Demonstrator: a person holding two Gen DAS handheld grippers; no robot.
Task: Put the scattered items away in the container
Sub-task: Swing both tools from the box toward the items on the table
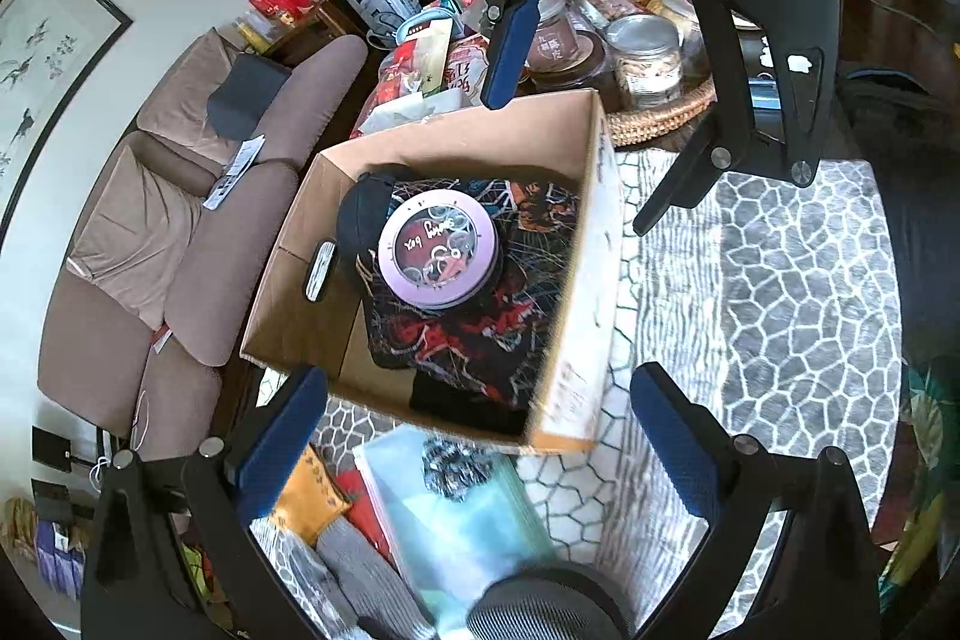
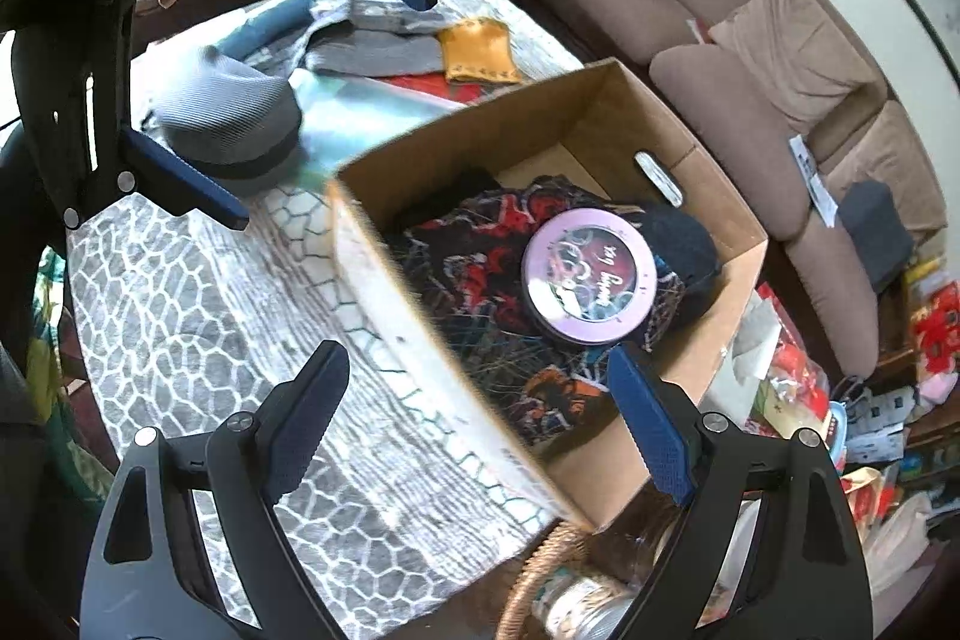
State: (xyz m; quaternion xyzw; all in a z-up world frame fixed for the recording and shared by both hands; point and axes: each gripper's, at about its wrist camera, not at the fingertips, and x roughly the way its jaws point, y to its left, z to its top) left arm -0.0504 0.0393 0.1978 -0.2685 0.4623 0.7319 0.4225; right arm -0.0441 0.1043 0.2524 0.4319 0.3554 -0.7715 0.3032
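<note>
While both grippers are hovering empty above the table, the cardboard box point(image 1: 576, 280) is already holding a patterned dark cloth point(image 1: 480, 340), a black cap point(image 1: 360, 214) and a round pink tin point(image 1: 438, 247) sitting on top of the cloth. The left gripper point(image 1: 480, 436) is spreading its blue-padded fingers wide with nothing between them, and the right gripper point(image 2: 474, 418) is likewise splayed apart and gripping nothing, poised over the box's near wall. Still lying outside the box, on the grey-and-white patterned tablecloth point(image 2: 198, 292), are a grey striped hat point(image 2: 231, 124), folded grey knitwear point(image 2: 372, 52), a mustard-yellow pouch point(image 2: 477, 49) and a pale translucent folder point(image 1: 456, 514) with a small speckled item resting on it (too blurred to identify). The likely step in hand is fetching the next loose piece, and the hat, sitting just beside the left gripper's fingers, looks the easiest candidate. Doing it well probably means closing on the hat's firm band, not its soft crown, lifting clear of the box rim before moving across, and setting it beside the tin, not on it. A wicker tray point(image 1: 666, 118) of glass jars is standing just beyond the box, so swinging wide there is risking a knock.
</note>
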